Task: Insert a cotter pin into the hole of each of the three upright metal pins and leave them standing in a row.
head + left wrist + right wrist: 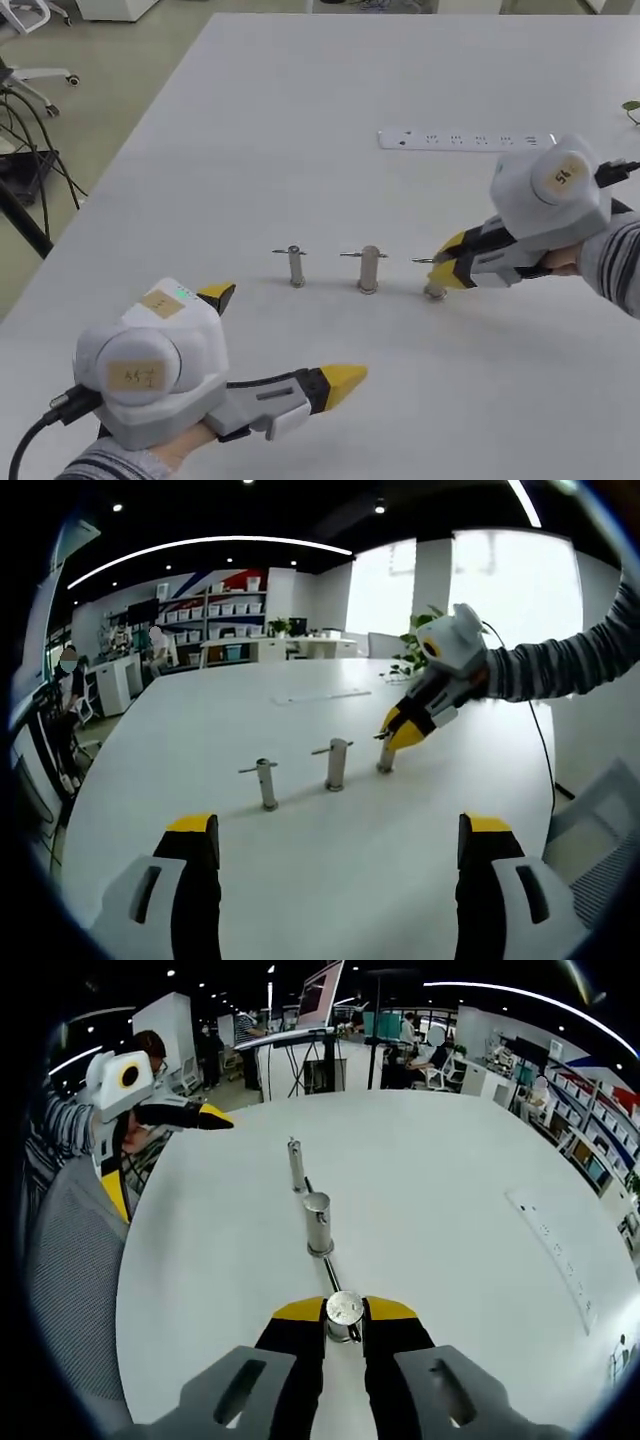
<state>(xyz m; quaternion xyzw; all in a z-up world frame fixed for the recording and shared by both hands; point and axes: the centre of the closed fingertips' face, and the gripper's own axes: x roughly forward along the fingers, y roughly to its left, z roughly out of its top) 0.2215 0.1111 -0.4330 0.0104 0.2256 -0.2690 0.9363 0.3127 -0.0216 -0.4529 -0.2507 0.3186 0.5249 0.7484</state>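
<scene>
Head view: pin [435, 292] at hand-held gripper [447, 266]

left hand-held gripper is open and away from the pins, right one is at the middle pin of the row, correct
Not quite. The right hand-held gripper is at the end pin of the row, not the middle pin. The right gripper view shows that end pin between its jaws, with the other two lined up beyond. The left hand-held gripper is open and away from the pins.
</scene>
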